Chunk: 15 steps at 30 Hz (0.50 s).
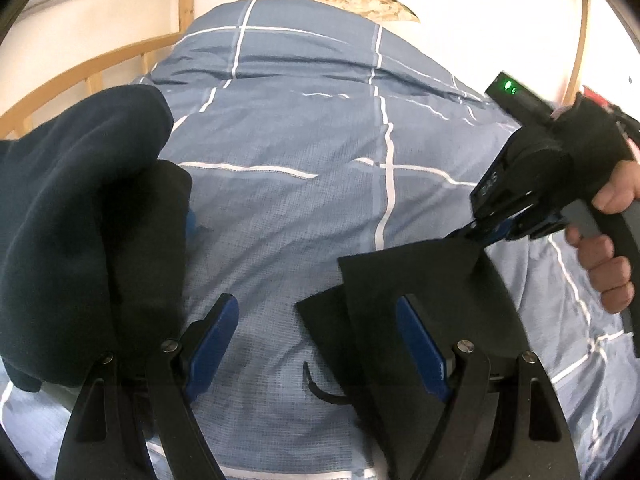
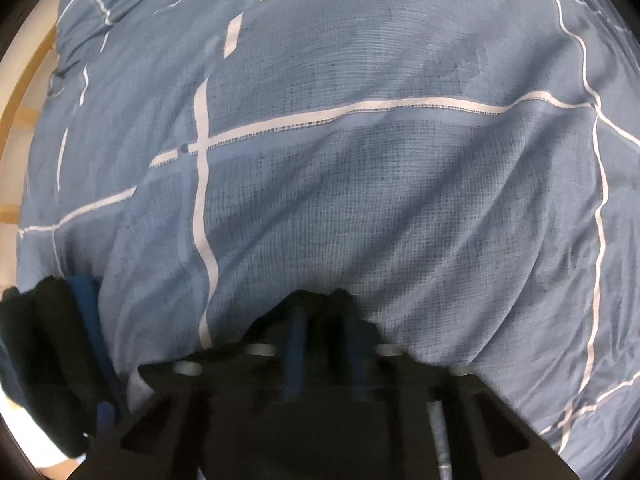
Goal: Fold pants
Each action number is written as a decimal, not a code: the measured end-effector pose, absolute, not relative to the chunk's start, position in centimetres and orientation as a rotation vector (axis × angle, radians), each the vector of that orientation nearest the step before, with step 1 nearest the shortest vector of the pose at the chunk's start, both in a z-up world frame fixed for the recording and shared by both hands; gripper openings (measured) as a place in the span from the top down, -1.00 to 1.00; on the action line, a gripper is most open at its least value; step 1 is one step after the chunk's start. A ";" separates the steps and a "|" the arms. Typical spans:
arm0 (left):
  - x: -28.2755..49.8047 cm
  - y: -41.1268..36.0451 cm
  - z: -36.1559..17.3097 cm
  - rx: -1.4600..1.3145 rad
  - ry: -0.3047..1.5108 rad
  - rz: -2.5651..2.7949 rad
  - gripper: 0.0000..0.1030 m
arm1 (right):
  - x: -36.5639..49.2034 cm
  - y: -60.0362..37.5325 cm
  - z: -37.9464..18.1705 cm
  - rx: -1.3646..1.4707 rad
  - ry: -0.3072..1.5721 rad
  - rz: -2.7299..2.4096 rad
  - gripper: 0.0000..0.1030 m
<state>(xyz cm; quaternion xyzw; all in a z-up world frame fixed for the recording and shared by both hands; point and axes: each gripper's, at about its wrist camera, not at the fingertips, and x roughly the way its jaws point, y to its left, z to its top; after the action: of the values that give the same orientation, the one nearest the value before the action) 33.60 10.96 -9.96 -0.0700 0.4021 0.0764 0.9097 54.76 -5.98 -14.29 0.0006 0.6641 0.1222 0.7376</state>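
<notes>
Here, right hand-held gripper (image 1: 486, 236) pinching pants (image 1: 420, 280) corner, duvet (image 1: 300, 200) beyond.

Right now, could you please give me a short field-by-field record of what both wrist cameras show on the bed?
surface: blue checked duvet with white lines, on a wooden-framed bed
garment: black pants, one corner pinched and lifted off the duvet
left tool: left tool open, fingers spread, nothing between them, low over the duvet
right tool: right tool shut on the pants' corner
other cloth: dark navy garment bunched at the left
far end: patterned beige pillow
</notes>
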 end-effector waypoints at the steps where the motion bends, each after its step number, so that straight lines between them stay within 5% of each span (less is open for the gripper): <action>1: 33.6 10.9 -10.0 -0.139 0.828 0.161 -0.56 | 54.5 -6.2 -14.0 -0.003 1.440 0.269 0.78; 12: 32.9 10.6 -11.5 -0.077 0.866 0.196 -0.56 | 53.2 -8.6 -13.4 -0.058 1.307 0.194 0.78; 15: 31.9 11.0 -11.2 -0.130 0.863 0.182 -0.56 | 51.5 -9.1 -12.1 -0.107 1.202 0.213 0.33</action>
<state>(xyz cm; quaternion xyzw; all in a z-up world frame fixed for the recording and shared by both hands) 31.90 10.96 -11.22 -0.0629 0.4174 0.0880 0.9023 51.55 -9.06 -12.13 -0.0502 0.5642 0.0997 0.8180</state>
